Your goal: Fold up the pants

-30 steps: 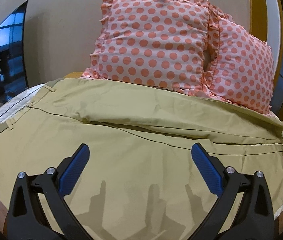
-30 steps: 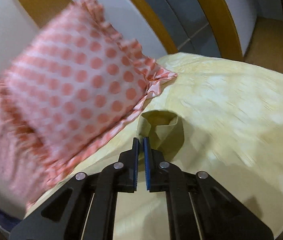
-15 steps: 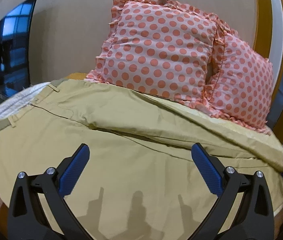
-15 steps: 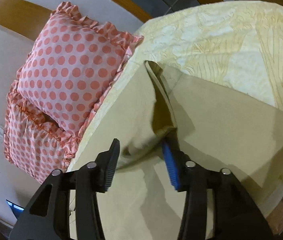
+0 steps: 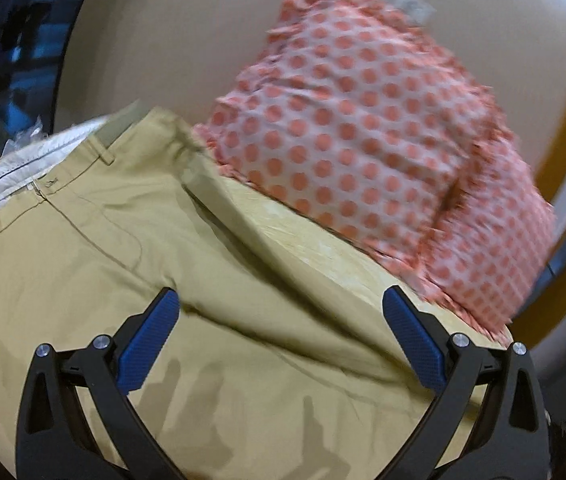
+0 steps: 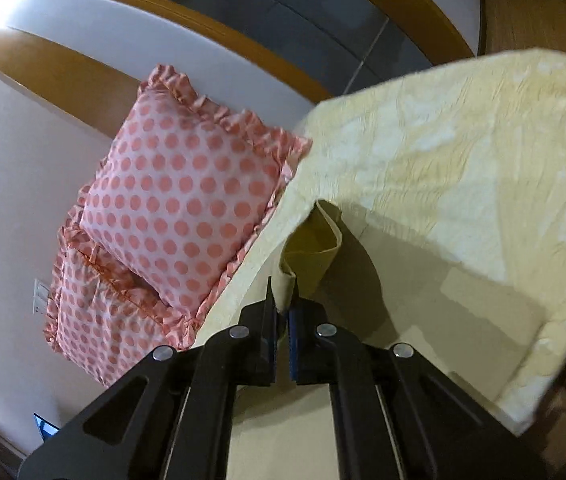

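Note:
Khaki pants (image 5: pixel 83 272) lie spread on the bed, waistband at the left of the left wrist view, one leg running diagonally toward the lower right. My left gripper (image 5: pixel 279 320) is open and empty, hovering above the pants near the crotch and thigh. My right gripper (image 6: pixel 281 304) is shut on the pants' leg cuff (image 6: pixel 311 248), which loops up in front of the jaws above the rest of the leg (image 6: pixel 423 320).
Two pink polka-dot pillows (image 5: pixel 355 132) (image 6: pixel 187 200) lean against the wall at the bed's head. A pale yellow patterned bedspread (image 6: pixel 463 168) covers the bed, its edge at the right. A dark TV screen (image 5: pixel 23 40) hangs at left.
My right gripper closed on the leg cuff after being open around it half a second ago, and lifted it. The left gripper swung right and tilted; the far leg has been pulled off the pillows.

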Demonstrator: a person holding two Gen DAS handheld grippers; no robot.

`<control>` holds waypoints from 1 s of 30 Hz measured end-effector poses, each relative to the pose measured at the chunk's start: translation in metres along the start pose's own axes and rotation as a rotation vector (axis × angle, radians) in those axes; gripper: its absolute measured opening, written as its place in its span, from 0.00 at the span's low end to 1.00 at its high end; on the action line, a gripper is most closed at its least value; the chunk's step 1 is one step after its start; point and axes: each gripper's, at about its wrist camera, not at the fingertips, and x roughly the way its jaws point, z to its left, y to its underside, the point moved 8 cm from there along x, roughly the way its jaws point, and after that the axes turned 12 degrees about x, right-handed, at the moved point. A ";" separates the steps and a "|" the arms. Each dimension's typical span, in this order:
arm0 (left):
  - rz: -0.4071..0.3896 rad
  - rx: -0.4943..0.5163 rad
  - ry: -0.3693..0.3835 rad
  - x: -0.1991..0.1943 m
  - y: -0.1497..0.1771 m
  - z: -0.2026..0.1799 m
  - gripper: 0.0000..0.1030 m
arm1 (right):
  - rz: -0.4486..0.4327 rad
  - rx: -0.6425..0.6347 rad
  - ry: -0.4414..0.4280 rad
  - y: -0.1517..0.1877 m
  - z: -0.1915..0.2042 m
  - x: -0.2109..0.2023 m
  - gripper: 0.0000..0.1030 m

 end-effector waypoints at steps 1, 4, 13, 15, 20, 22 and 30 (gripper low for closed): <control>0.030 -0.023 -0.011 0.013 -0.004 0.006 0.97 | -0.001 -0.003 -0.002 0.000 0.001 0.000 0.04; 0.097 -0.072 -0.046 0.048 -0.016 0.022 0.97 | -0.004 -0.009 -0.009 -0.001 0.005 0.000 0.04; 0.270 -0.078 -0.192 0.144 -0.029 0.066 0.01 | -0.009 -0.038 -0.017 -0.001 0.014 -0.002 0.04; 0.243 -0.100 -0.148 0.126 -0.029 0.070 0.00 | -0.001 -0.036 -0.035 -0.003 0.018 -0.003 0.04; 0.088 -0.032 -0.171 0.041 -0.038 0.078 0.00 | -0.017 -0.103 -0.048 -0.001 0.034 -0.008 0.04; 0.125 -0.133 -0.081 0.042 -0.042 0.080 0.18 | -0.016 -0.100 -0.046 -0.001 0.034 -0.007 0.04; 0.263 -0.194 -0.169 0.127 -0.051 0.061 0.73 | -0.014 -0.104 -0.034 -0.002 0.029 -0.010 0.04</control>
